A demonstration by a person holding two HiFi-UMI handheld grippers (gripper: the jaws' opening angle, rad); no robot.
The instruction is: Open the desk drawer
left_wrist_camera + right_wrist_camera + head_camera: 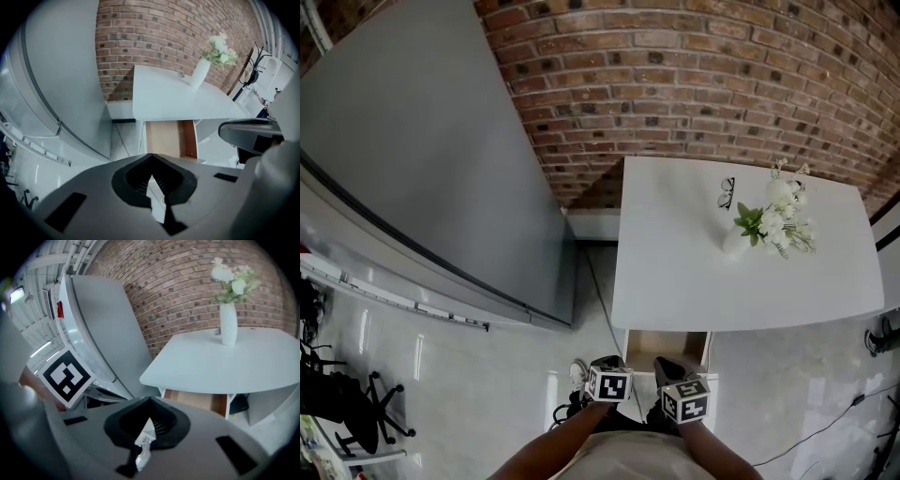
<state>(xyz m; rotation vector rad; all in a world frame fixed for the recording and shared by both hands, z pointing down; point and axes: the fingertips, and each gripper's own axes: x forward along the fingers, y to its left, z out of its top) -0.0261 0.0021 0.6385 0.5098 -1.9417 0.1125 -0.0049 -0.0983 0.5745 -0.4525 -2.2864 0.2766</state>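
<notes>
Drawer [664, 344] stood pulled out under near edge of table [675, 272], wood bottom showing. Left hand-held gripper [607, 364] and right hand-held gripper [671, 367] both pressed together, empty. Drawer lay straight ahead, just beyond tips. Slide axis ran away from person. Right one looked nearer.

The left tool [607, 373] and right tool [677, 382] hung side by side, marker cubes up. Directly ahead of them the drawer [667, 343] stood open beneath the near edge of the white tabletop [675, 272], its wooden inside showing. Farther ahead, to the right, stood a vase of white flowers [769, 225], with spectacles [727, 192] just to its left. A grey panel [431, 159] stretched away left of the tools.
</notes>
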